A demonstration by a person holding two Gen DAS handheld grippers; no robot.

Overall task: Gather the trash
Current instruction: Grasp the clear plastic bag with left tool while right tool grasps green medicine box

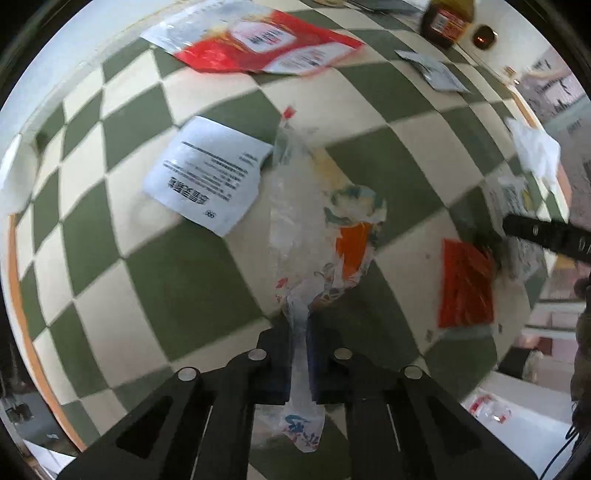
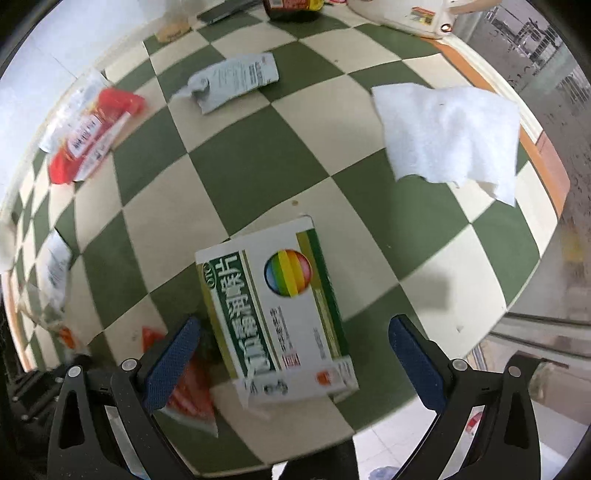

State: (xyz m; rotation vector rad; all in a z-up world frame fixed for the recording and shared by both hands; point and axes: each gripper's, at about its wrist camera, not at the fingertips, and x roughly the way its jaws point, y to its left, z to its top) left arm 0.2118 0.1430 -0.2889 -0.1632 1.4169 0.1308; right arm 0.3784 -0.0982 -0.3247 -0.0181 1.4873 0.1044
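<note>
My left gripper (image 1: 298, 328) is shut on a crumpled clear plastic wrapper (image 1: 317, 221) with orange and teal print, held over the green-and-cream checkered table (image 1: 177, 266). My right gripper (image 2: 291, 336) is open, its blue pads either side of a green-and-white medicine box (image 2: 280, 310) with a rainbow circle; the pads do not touch it. An orange-red wrapper (image 2: 188, 387) lies under the left pad and shows in the left wrist view (image 1: 467, 284). The right gripper's black arm (image 1: 546, 236) shows at the left wrist view's right edge.
A white printed leaflet (image 1: 208, 173), a red-and-white pouch (image 1: 258, 40), a grey sachet (image 1: 432, 70) and a white tissue (image 2: 450, 136) lie on the table. A dark bottle (image 1: 447, 18) and a white appliance (image 2: 410, 14) stand at the far edge. The orange table rim (image 2: 550, 162) runs on the right.
</note>
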